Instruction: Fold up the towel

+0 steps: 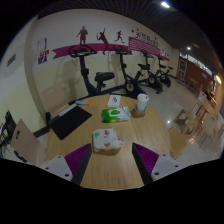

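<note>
Your hand-held gripper (106, 165) hangs wide apart, holding nothing. The towel (107, 141), low at the frame's centre on the tabletop (150, 125), sits just ahead of the fingers. It looks bundled; whether folding remains, I cannot tell.

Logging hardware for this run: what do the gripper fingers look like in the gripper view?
The gripper has two pale grey, blocky fingers. Each carries a purple pad on its inner face. No cables, markings, hand or sleeve are in view.
</note>
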Demonstrator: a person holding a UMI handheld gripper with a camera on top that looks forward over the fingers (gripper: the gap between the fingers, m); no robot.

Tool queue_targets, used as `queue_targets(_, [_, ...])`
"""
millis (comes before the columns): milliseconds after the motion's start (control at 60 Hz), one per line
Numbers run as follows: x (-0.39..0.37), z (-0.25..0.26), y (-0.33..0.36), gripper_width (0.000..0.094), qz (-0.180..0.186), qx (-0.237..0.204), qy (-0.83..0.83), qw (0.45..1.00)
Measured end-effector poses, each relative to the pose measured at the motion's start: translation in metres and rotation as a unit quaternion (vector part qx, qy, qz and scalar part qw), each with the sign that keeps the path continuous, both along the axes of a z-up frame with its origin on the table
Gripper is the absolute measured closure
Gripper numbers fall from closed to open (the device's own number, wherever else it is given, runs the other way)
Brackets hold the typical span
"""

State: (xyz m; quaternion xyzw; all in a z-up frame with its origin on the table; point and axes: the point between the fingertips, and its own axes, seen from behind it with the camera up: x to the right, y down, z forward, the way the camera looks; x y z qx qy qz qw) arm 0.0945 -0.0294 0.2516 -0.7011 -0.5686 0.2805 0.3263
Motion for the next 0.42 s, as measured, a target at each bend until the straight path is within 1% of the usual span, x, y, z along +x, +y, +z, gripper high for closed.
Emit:
queue_targets(133, [0.041, 0.027, -0.008, 0.009, -0.011, 0.0, 0.006, 1.0])
queue_targets(150, [0.039, 0.022, -0.008, 0.009, -0.012, 0.002, 0.009, 1.0])
queue_targets(217, [0.051, 0.028, -0.008, 0.0082, -0.013, 0.008, 0.016, 1.0])
queue_targets(300, [0.059, 0.029, -0.009, 0.0083, -0.014, 0.0, 0.019, 1.0])
queue_targets(417, [0.065, 0.027, -0.005, 0.0088, -0.02, 0.007, 0.017, 1.0])
